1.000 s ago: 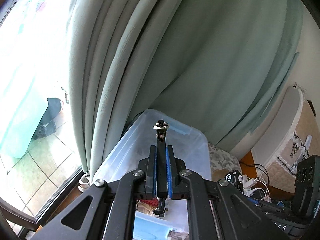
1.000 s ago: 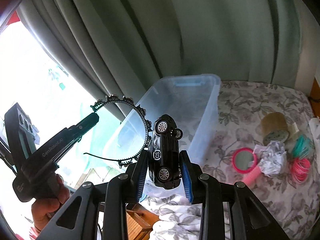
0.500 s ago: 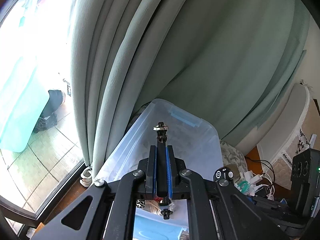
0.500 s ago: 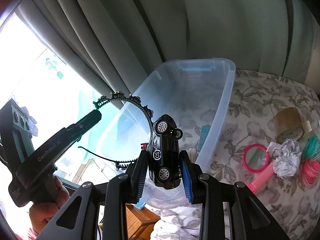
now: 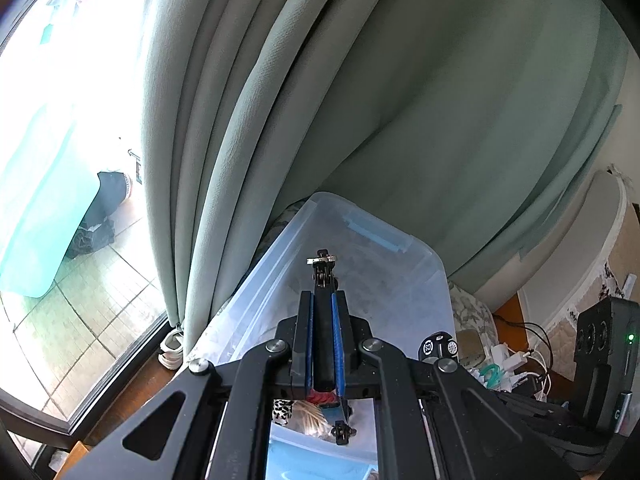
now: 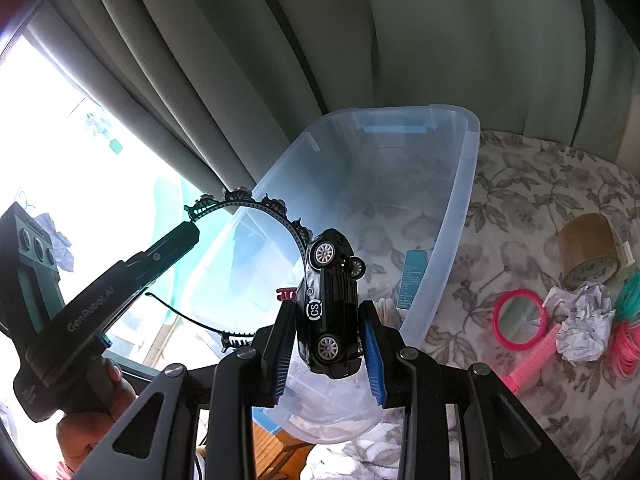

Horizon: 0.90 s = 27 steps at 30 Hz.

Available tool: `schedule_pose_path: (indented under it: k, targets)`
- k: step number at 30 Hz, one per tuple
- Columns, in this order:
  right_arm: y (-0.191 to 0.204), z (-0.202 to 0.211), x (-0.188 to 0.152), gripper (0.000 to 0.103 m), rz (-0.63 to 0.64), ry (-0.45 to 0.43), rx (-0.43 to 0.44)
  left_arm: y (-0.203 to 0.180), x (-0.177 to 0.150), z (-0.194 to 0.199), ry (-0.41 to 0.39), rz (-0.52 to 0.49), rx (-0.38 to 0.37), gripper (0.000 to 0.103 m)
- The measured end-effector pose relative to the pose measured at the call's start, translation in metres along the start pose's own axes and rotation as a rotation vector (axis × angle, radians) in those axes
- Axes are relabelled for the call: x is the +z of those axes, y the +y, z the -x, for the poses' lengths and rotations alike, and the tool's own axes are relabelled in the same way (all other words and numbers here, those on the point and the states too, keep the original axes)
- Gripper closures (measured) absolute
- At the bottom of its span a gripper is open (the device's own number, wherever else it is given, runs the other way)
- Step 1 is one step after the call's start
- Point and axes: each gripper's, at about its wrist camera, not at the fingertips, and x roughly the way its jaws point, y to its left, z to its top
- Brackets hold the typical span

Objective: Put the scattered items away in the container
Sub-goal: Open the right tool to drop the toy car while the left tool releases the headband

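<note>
A clear plastic bin (image 6: 460, 184) with blue handles stands on a floral cloth by the curtain; it also shows in the left wrist view (image 5: 400, 280). My right gripper (image 6: 328, 320) is shut on a black toy car (image 6: 330, 304), held above the bin's near end. My left gripper (image 5: 323, 300) is shut on a black beaded headband (image 5: 323, 268), seen edge-on. In the right wrist view the headband (image 6: 276, 208) arcs over the bin's left rim, held by the left gripper (image 6: 188, 232). The car's wheels (image 5: 438, 346) show at right in the left wrist view.
On the cloth right of the bin lie a brown tape roll (image 6: 588, 252), a pink hand mirror (image 6: 520, 316), crumpled paper (image 6: 584, 328) and pink and teal hair ties (image 6: 628, 344). Green curtains (image 6: 360, 40) hang behind. A window (image 6: 80, 160) is left. Small items lie inside the bin.
Both grippers have moved closer to the bin, which looms larger. The headband and the car are over its near end. Both grips hold.
</note>
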Motion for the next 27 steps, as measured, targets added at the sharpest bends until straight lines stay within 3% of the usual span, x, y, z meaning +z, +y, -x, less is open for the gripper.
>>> schedule_pose_path:
  k: [27]
  targets:
    - [0.0,-0.005,0.01,0.068,-0.001,0.002,-0.007,-0.012,-0.002,-0.019,0.052,-0.007,0.003,0.095]
